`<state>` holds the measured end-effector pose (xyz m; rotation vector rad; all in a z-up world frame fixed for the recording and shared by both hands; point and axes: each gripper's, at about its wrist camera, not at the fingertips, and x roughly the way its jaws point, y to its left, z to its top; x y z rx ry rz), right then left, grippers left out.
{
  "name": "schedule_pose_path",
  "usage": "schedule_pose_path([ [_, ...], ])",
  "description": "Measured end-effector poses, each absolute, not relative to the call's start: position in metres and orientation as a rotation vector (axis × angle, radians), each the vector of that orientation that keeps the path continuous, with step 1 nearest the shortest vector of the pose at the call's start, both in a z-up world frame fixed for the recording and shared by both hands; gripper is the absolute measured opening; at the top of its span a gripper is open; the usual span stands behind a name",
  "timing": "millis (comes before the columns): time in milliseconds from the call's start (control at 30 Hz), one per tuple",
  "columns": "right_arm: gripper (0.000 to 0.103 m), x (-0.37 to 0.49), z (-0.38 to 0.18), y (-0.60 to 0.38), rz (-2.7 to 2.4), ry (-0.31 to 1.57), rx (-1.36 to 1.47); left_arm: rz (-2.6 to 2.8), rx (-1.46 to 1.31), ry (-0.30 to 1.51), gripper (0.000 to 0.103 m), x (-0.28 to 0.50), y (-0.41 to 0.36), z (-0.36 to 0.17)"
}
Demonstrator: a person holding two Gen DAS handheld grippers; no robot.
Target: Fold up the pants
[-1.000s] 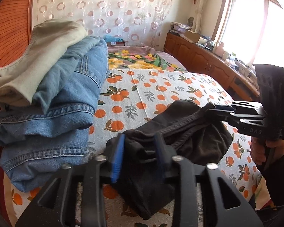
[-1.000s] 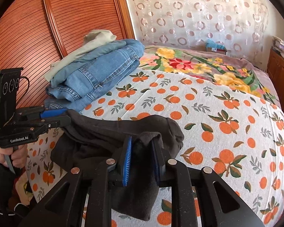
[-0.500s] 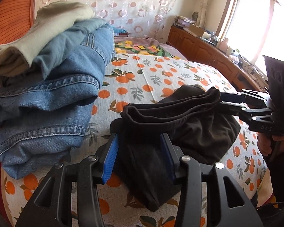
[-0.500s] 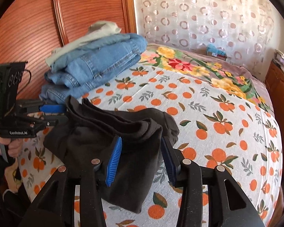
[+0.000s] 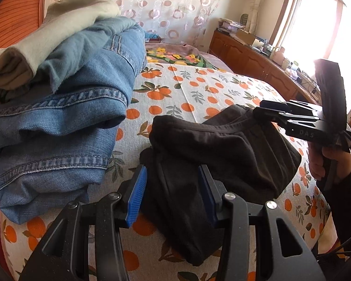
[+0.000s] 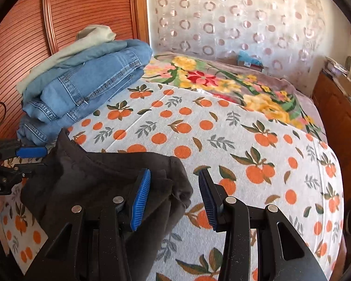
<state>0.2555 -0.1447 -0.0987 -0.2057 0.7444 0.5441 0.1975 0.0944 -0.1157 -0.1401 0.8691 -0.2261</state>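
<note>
Both jaws stand spread, pinching nothing; the black pants [image 5: 224, 149], bunched at the left gripper's [image 5: 173, 194] twelve o'clock, may slump unfolded.

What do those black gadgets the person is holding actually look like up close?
Each is matte black plastic with silver screws. The left gripper and right gripper each have two fingers faced with ribbed blue pads. White lettering marks the bodies, a thin cable trails from one, and the person wears a dark sleeve.
</note>
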Motion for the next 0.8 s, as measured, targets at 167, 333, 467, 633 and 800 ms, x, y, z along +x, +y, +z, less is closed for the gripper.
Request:
schedule_pose_path([
  [167,0.044,0.238,-0.095,-0.160,0.549,0.745,-0.175,-0.228,-0.154,0.863,0.046,0.192,0.095,-0.116],
  [333,0.044,0.211,-0.092,-0.178,0.564,0.769,-0.130,-0.231,-0.170,0.869,0.046,0.179,0.096,-0.120],
  [467,0.044,0.190,-0.091,-0.188,0.578,0.786,-0.118,-0.231,-0.173,0.873,0.046,0.169,0.095,-0.121],
  [633,0.044,0.166,-0.089,-0.196,0.600,0.795,-0.104,-0.235,-0.173,0.875,0.046,0.158,0.095,-0.121],
  [800,0.044,0.159,-0.096,-0.195,0.629,0.818,-0.094,-0.238,-0.170,0.877,0.046,0.150,0.092,-0.123],
])
